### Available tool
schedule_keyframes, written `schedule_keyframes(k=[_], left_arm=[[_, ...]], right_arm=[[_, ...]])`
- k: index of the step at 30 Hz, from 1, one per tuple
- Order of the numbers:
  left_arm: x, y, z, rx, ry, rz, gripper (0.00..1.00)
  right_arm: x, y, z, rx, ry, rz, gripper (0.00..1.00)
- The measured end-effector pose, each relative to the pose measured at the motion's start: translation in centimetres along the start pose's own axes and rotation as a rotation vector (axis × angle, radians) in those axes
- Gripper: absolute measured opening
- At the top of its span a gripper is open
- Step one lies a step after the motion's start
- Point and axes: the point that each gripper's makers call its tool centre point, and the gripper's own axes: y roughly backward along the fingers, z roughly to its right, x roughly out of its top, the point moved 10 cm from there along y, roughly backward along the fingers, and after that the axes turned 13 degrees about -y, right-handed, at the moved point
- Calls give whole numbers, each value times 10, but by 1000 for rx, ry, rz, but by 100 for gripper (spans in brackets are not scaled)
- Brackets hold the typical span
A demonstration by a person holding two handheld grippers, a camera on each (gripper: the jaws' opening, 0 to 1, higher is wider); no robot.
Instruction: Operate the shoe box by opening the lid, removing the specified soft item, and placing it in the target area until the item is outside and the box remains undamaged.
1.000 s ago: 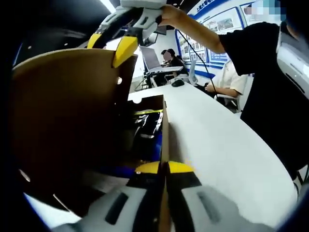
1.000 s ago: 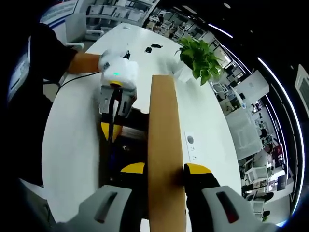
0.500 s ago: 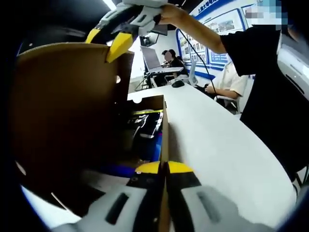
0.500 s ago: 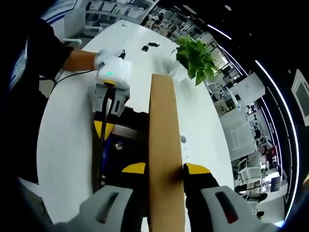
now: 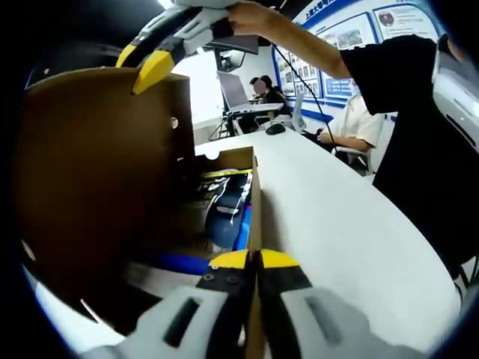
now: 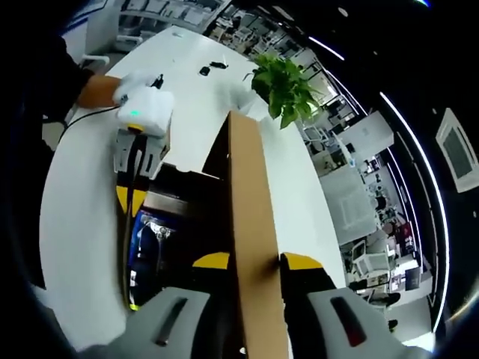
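Two claws work one brown cardboard shoe box (image 5: 251, 217) that sits on a white desk (image 5: 352, 224).

In the left gripper view, the raised lid (image 5: 97, 172) stands at the left, its inner face toward the camera. The right claw (image 5: 153, 67) pinches the lid's top edge with its yellow tips, a person's hand (image 5: 251, 15) behind it. Right of the lid the box lies open, and inside it are a dark shoe-like item with a yellow-green stripe (image 5: 224, 194) and something blue beneath it; what exactly they are is hard to tell. At the bottom centre, the left claw (image 5: 254, 260) has its jaws pressed narrowly together on the thin near wall of the box. Farther right, across the desk, a person in a dark sleeve stands, and people sit at a laptop (image 5: 236, 90) in the background.

In the right gripper view, the left claw (image 6: 131, 200) shows at the left, reaching down onto the box's wall. The open box (image 6: 176, 224) shows blue and dark contents (image 6: 146, 247). In the middle the lid (image 6: 254, 247) runs edge-on up the view, clamped between the right claw (image 6: 253, 261)'s yellow-tipped jaws. Beyond it, a green potted plant (image 6: 283, 86) stands on the desk (image 6: 82, 202).
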Motion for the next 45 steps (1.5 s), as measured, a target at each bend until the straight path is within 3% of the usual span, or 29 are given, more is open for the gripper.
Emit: schedule_keyframes(k=[14, 45], left_arm=[[-1, 0, 0, -2, -2, 9, 3], [-4, 0, 1, -11, 17, 23, 3]], right_arm=[[2, -12, 8, -90, 18, -14, 21], [3, -24, 14, -172, 85, -43, 16]])
